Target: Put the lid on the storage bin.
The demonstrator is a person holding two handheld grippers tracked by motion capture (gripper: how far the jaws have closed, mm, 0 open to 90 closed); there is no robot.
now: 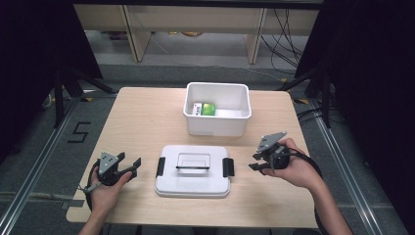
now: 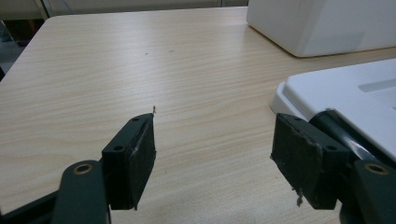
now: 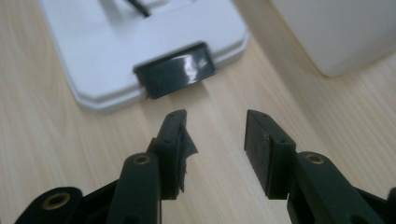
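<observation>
Jaws apart, flanking lid [image 1: 192, 171]

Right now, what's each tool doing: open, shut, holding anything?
Left tool: open, holding nothing, beside the flat white plastic lid.
Right tool: open, holding nothing, facing the lid's black latch.

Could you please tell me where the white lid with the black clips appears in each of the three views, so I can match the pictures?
High view: the white lid lies flat at bottom centre, nearer the person than the white bin.
Left gripper view: its corner fills the right edge, beside the gripper's right jaw.
Right gripper view: it lies at upper left, ahead of the jaws.
Shared landmark: the white bin, beyond the lid.
</observation>
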